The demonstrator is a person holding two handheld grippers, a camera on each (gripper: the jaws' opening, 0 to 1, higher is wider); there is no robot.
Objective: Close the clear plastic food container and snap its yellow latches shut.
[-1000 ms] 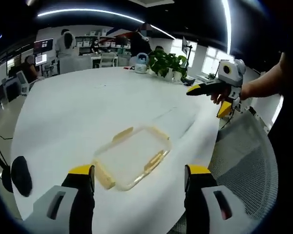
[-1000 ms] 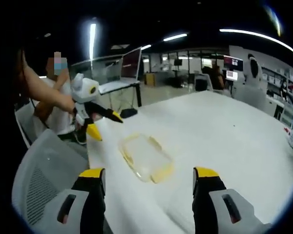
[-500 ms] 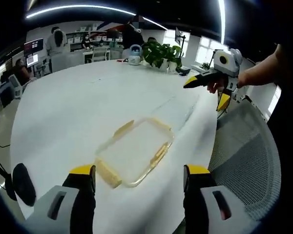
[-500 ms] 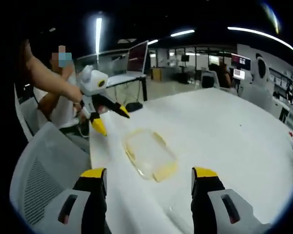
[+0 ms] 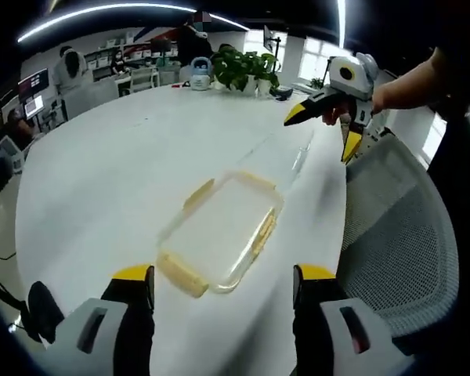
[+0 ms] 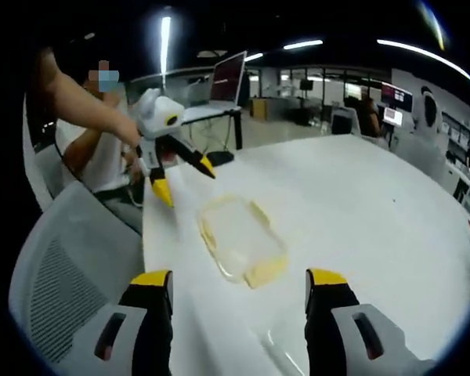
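Food container [image 5: 219, 239] lies flat on the white table [image 5: 110, 172], close to the table edge nearest the person and beside the grey mesh chair [image 5: 395, 227]; its yellow latches [image 5: 180, 274] show along its short and long sides. Whether the lid is seated on the base cannot be told; a faint clear sheet [image 5: 286, 160] lies on the table just beyond it, toward the far side. Left gripper [image 5: 219, 286] hangs above the near end of the container, jaws spread wide, touching nothing. Right gripper [image 6: 239, 290] is likewise spread and empty, held over the table edge with the container ahead between its jaws. Judgement: both tools are held open and apart to approach from opposite ends; no latch is engaged yet. Plants [image 5: 239, 70] stand at the far edge.
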